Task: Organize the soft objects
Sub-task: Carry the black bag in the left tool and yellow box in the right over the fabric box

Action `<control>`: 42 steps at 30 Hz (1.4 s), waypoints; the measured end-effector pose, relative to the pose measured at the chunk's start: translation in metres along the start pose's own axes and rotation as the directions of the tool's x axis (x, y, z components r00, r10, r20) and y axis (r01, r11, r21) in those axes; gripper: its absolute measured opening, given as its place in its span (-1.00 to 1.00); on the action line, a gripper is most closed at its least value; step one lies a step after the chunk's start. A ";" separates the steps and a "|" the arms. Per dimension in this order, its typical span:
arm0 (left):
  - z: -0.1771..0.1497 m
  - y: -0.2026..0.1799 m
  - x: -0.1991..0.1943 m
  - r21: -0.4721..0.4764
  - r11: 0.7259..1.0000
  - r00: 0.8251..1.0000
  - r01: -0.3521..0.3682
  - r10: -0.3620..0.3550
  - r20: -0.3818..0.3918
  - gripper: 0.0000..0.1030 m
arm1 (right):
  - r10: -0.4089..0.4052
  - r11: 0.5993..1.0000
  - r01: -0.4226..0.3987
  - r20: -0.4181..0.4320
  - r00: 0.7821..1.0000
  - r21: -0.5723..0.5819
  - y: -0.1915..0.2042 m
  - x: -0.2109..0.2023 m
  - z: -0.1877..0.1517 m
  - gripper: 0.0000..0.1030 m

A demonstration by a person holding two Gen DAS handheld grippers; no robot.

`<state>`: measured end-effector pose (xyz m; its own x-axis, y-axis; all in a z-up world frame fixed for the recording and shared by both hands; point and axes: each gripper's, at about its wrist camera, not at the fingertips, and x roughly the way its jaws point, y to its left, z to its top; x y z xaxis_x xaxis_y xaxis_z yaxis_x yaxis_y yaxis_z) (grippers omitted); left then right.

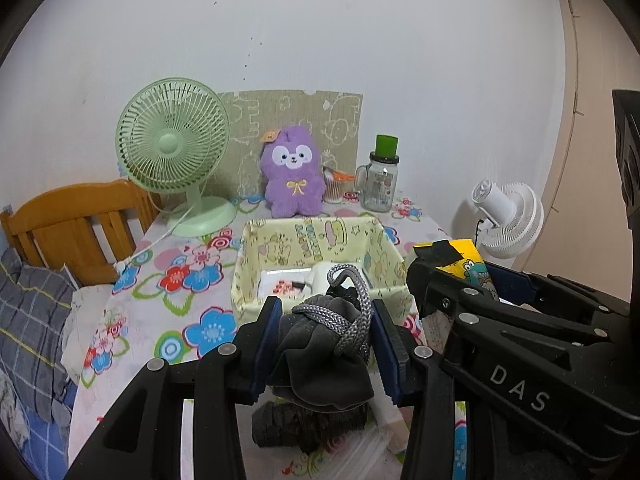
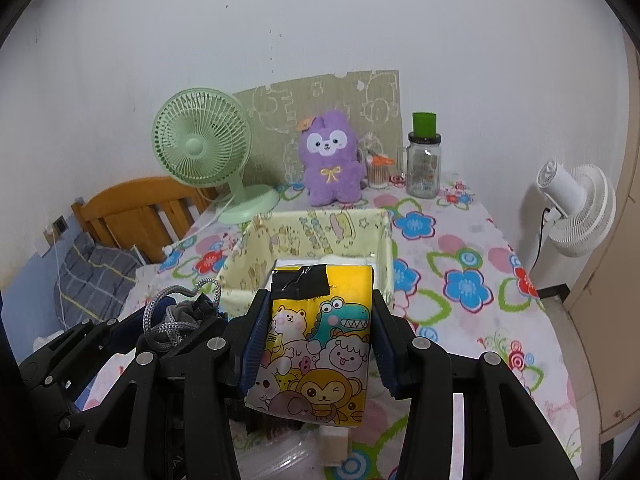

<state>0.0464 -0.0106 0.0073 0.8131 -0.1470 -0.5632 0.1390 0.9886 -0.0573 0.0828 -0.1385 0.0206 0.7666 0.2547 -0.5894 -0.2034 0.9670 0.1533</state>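
We face a plain white wall (image 1: 320, 40), evenly lit, with a few small dark marks. A table (image 2: 460, 248) covered by a floral cloth stands against it. At the table's far left a green desk fan (image 1: 172, 148) stands upright, and a patterned panel (image 1: 292, 120) leans on the wall behind it. To the left we see a wooden headboard (image 1: 72, 224) and plaid bedding (image 1: 28, 320). To the right a white fan (image 2: 576, 204) stands beside a beige door (image 1: 592, 100).
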 end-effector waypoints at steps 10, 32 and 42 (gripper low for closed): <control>0.021 0.002 0.011 0.013 1.000 1.000 0.002 -0.002 0.020 -0.12 | -0.003 1.000 0.003 0.020 1.000 -0.002 -0.002 0.011 0.022 -0.03; 0.056 0.016 0.061 0.007 1.000 1.000 0.014 -0.014 0.009 -0.12 | -0.017 1.000 0.017 -0.001 1.000 -0.015 -0.007 0.063 0.057 -0.03; 0.061 0.024 0.100 -0.008 1.000 0.999 0.009 -0.009 -0.040 -0.12 | -0.020 1.000 0.020 -0.053 0.998 -0.009 -0.016 0.104 0.066 -0.03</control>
<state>0.1660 -0.0031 0.0000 0.7887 -0.1545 -0.5950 0.1414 0.9875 -0.0690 0.2058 -0.1278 0.0092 0.7373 0.2348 -0.6335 -0.1937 0.9718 0.1348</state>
